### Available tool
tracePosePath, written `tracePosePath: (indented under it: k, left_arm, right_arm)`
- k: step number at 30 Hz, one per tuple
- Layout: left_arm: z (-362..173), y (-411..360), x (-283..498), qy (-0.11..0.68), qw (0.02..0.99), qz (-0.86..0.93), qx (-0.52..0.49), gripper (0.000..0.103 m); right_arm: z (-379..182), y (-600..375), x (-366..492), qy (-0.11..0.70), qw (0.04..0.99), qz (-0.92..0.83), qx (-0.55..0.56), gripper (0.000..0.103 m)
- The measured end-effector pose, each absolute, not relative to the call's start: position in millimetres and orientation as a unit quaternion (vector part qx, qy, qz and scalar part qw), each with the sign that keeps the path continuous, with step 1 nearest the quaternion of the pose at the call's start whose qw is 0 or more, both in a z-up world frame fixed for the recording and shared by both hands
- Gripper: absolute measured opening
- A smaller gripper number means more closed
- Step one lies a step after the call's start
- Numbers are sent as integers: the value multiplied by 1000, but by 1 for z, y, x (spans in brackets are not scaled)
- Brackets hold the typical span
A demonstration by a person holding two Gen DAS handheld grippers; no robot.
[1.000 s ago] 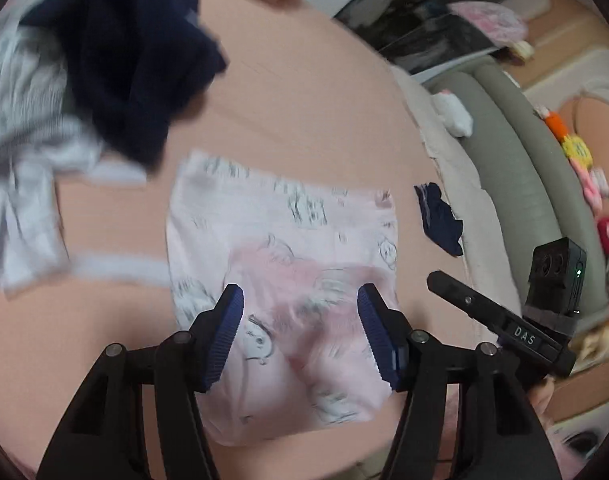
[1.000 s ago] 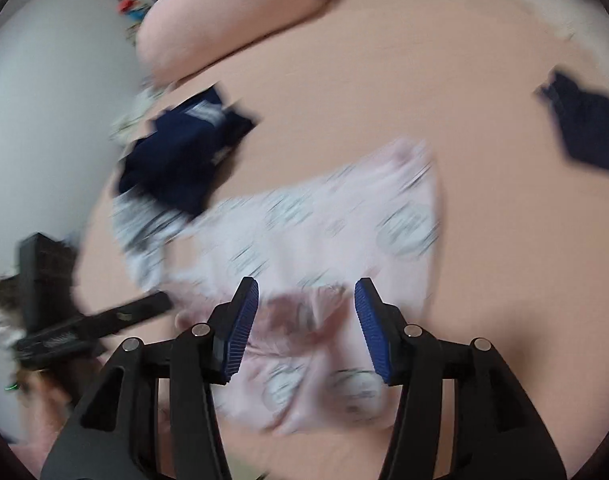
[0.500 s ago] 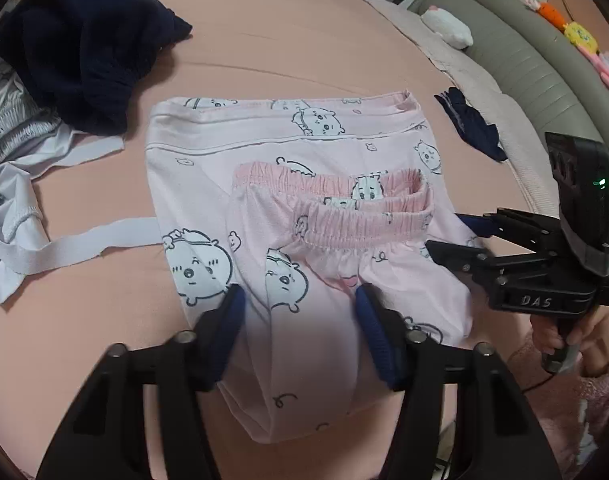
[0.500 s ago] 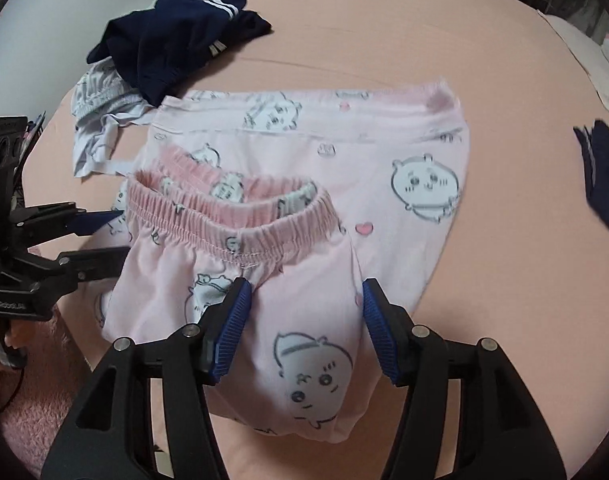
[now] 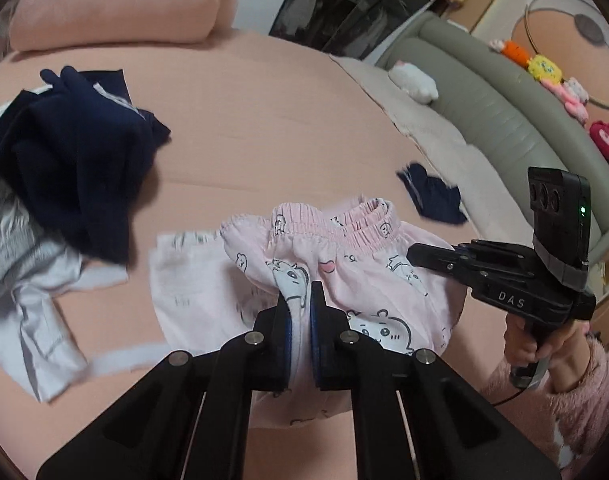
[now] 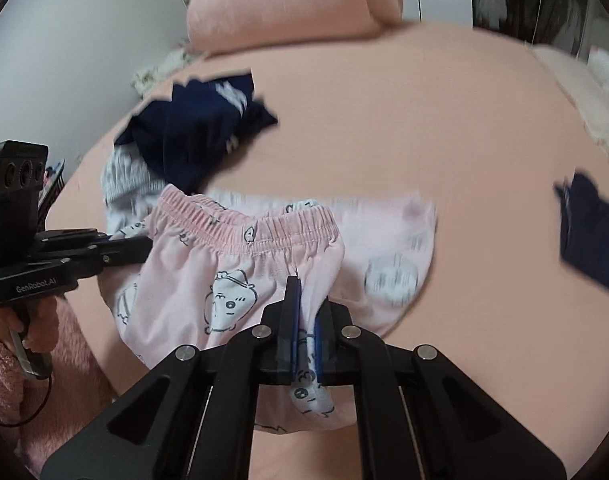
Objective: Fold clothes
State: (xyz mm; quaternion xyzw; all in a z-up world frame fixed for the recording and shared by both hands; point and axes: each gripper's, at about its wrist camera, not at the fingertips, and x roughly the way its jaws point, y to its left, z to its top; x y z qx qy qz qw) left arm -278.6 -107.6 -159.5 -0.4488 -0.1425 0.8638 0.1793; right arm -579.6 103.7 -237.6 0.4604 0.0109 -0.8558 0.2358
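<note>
Shorts (image 5: 368, 264) lie on the bed (image 5: 264, 120); clothes heap (image 5: 72, 168) behind left.

Soft indoor light, motion blur (fisheye edges).

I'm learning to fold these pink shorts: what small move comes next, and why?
Probably carry the pinched end toward the waistband. Both claws, left and right, have just closed on the pink shorts, bunched and partly raised off the bed.

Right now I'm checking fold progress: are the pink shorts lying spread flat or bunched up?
Bunched up. The pink shorts are pinched by the left gripper and right gripper, waistband raised and puckered.
</note>
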Motion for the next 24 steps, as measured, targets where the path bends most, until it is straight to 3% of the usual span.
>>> tracePosePath:
  k: [4, 7, 10, 11, 13, 14, 17, 21, 24]
  left_arm:
    - [-205, -111, -314, -150, 140, 857, -473, 10]
    - [-235, -113, -327, -130, 103, 837, -522, 21]
    - [-208, -116, -310, -102, 62, 873, -474, 38]
    - [-193, -116, -299, -94, 54, 890, -443, 39]
    - [-177, -109, -289, -83, 79, 902, -416, 39]
    - [-175, -102, -288, -76, 104, 898, -420, 39]
    - [-184, -78, -292, -43, 156, 878, -450, 39]
    - [-238, -69, -309, 37, 89, 837, -539, 40]
    - [-230, -82, -305, 7, 72, 843, -532, 41]
  right_arm:
    - [-263, 92, -613, 15, 188, -865, 465, 8]
    - [-307, 82, -641, 32, 170, -829, 533, 16]
    - [-296, 96, -639, -17, 168, -836, 523, 18]
    - [-280, 105, -631, -34, 164, -854, 492, 21]
    - [-257, 118, -618, -54, 152, -878, 451, 45]
    - [-250, 124, -613, -60, 148, -883, 441, 48]
    - [-262, 131, -615, -17, 111, -868, 483, 45]
    - [-287, 145, -621, -24, 78, -844, 530, 40]
    - [-292, 145, -619, -19, 105, -834, 541, 39]
